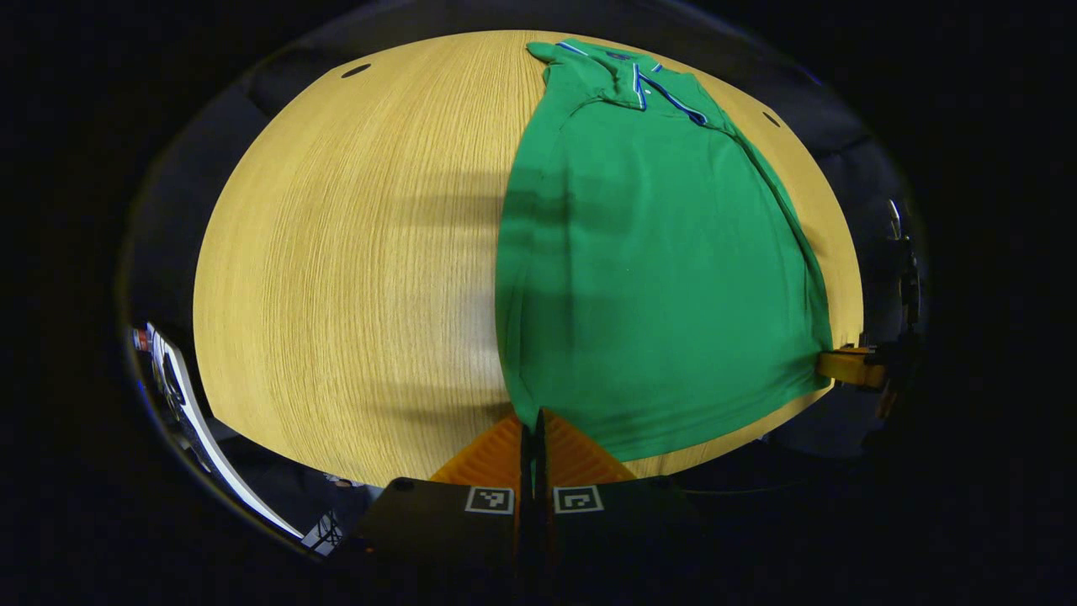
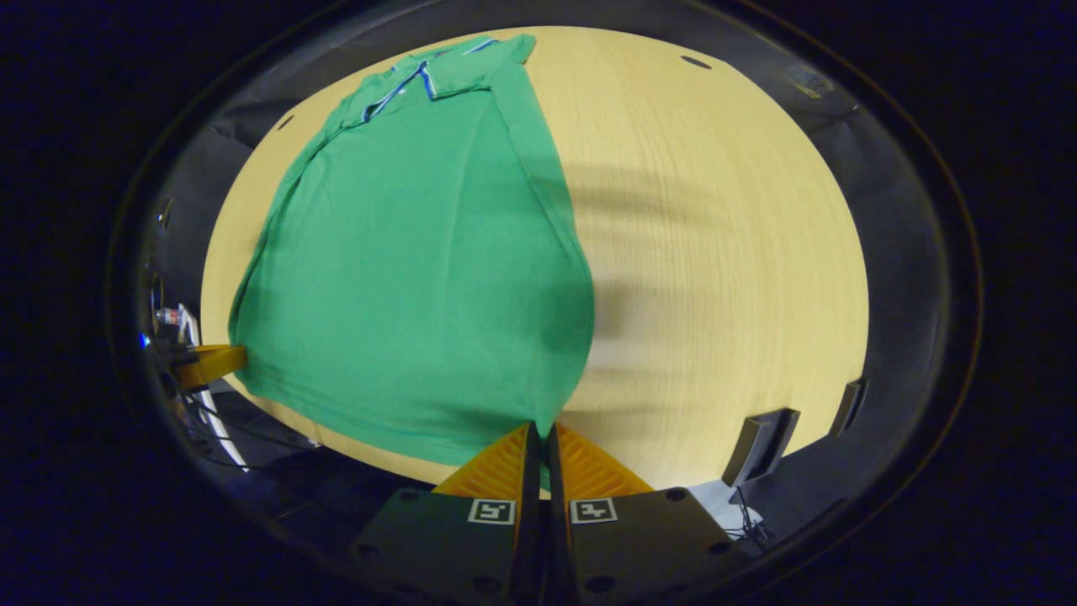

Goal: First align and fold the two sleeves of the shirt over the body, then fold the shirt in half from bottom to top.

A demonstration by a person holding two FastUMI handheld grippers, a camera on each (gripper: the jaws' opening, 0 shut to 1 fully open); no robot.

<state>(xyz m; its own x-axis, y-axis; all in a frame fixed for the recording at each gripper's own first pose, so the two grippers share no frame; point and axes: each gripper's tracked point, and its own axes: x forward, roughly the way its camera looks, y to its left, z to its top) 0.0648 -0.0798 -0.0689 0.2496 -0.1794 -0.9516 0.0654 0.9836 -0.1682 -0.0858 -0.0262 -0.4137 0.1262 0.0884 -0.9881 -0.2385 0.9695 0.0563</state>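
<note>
Green polo shirt (image 1: pixel 656 278) lies on the wooden table (image 1: pixel 353 252), sleeves apparently folded (collar end distant); left gripper (image 1: pixel 532 421) and right gripper (image 2: pixel 543 431) pinch hem corners, bottom-to-top fold pending.

A pale wood-grain surface (image 1: pixel 353 252) stretches ahead of the tool, soft shadow bands crossing it, dark booth cloth (image 2: pixel 909 252) hanging beyond its edge.

My table (image 1: pixel 353 252) is pale wood grain, two dark oval holes (image 1: pixel 356 71) near its far edge.
</note>
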